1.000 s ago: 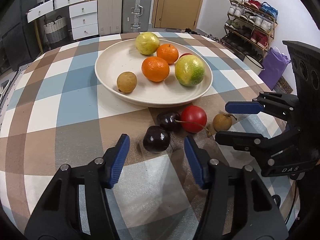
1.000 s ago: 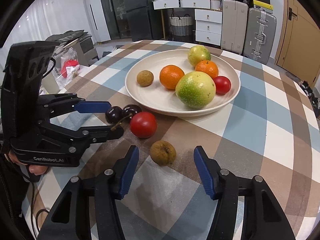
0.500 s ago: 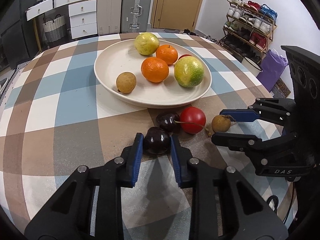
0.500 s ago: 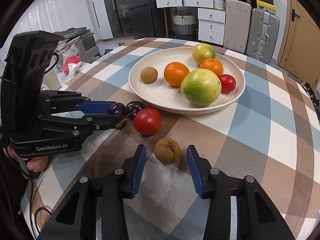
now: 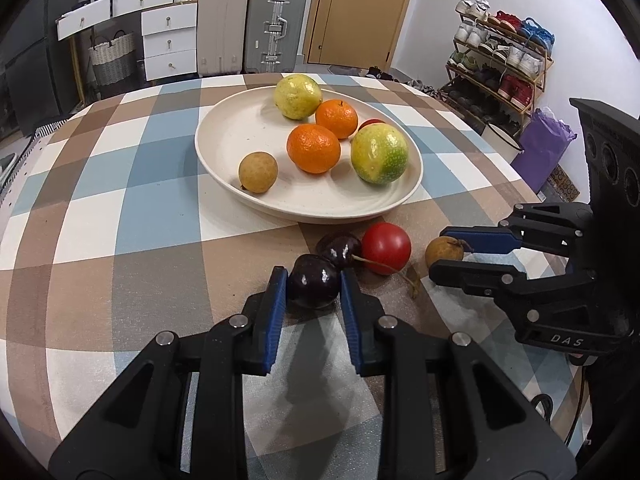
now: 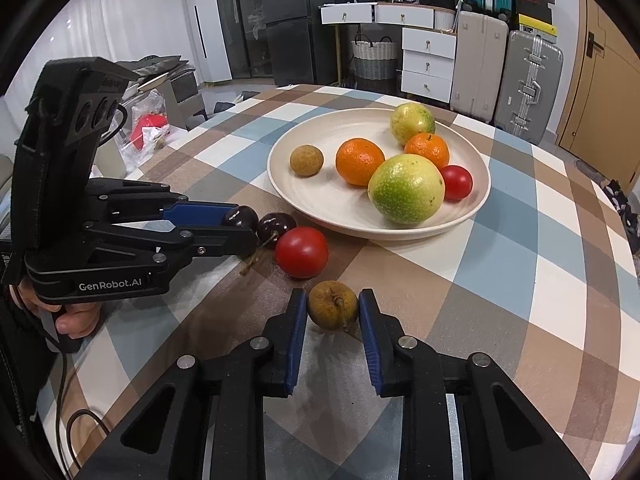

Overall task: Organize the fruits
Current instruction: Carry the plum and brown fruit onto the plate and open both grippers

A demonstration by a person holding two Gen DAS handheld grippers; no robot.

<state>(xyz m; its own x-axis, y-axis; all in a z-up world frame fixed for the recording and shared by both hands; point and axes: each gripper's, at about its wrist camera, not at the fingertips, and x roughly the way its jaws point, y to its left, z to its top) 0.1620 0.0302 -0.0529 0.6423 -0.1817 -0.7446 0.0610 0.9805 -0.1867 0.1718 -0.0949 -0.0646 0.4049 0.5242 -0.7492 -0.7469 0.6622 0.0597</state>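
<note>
Checked tablecloth point(image 5: 120, 216), fruit beside a cream plate point(image 5: 224, 168).
Left gripper point(image 5: 313, 280) clamps a dark cherry point(image 5: 314, 286); right gripper point(image 6: 333, 307) clamps a brown longan point(image 6: 332, 310).

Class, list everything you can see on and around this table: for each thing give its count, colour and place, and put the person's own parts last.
plate: one, cream, middle of the table
oranges: two, orange, on the plate
green-yellow fruits: two, on the plate
tomatoes: two, red, one on the plate, one on the cloth
brown fruits: two, one on the plate, one between the right gripper's pads
cherries: two, dark, on the cloth, one between the left gripper's pads
tablecloth: one, blue, brown and white checks
suitcases: two, grey, by the wall
shoe rack: one, against the wall
left gripper: black and blue, shut on a cherry
right gripper: black and blue, shut on a brown fruit
hand: one, holding the left gripper
</note>
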